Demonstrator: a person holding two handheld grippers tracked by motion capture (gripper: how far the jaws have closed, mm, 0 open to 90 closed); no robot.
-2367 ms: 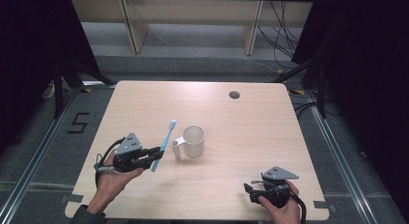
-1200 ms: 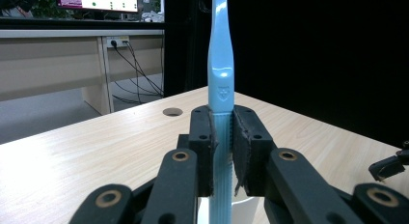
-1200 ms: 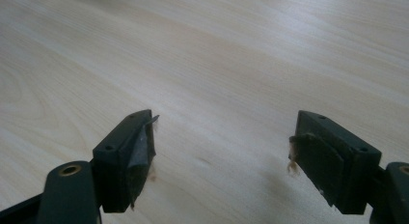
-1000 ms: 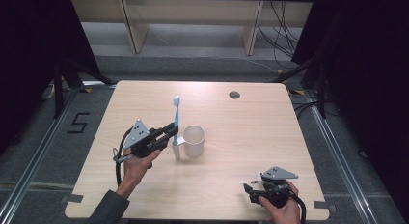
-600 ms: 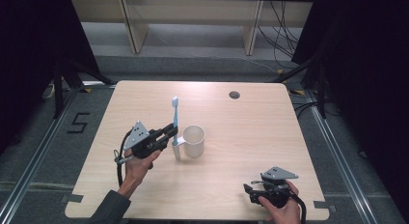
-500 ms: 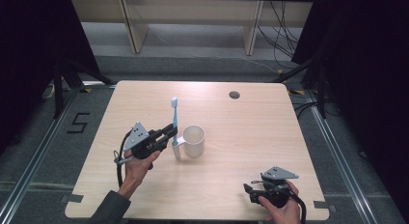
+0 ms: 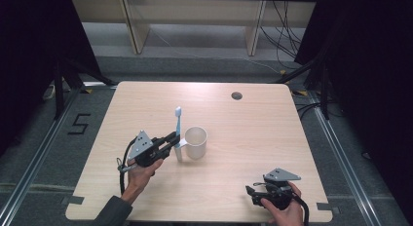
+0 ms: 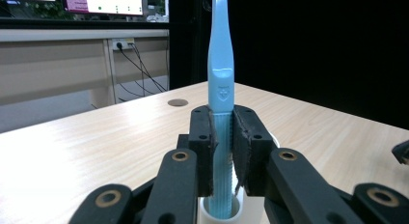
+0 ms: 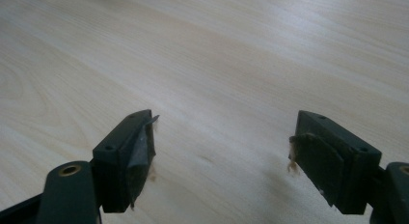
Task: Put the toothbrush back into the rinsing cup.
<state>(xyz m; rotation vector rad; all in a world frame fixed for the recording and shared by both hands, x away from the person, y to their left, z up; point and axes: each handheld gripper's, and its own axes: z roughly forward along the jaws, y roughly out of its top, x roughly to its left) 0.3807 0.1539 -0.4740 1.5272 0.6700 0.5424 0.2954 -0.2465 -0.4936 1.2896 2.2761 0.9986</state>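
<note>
The high view looks forward and down on the whole desk (image 7: pixel 272 133) from above the person's side. The left gripper view rides close behind the left hand-held gripper (image 8: pixel 223 137), facing level across the desk toward its round cable hole (image 8: pixel 177 102), also seen from above. The right gripper view sits low over the right hand-held gripper (image 9: pixel 222 137), tilted down at bare desk wood just ahead.

Left gripper (image 7: pixel 171 140), right gripper (image 7: pixel 252 193): black jaws, brass pivots, grey triangular plates, black cables; grey sleeve (image 7: pixel 113 215).
</note>
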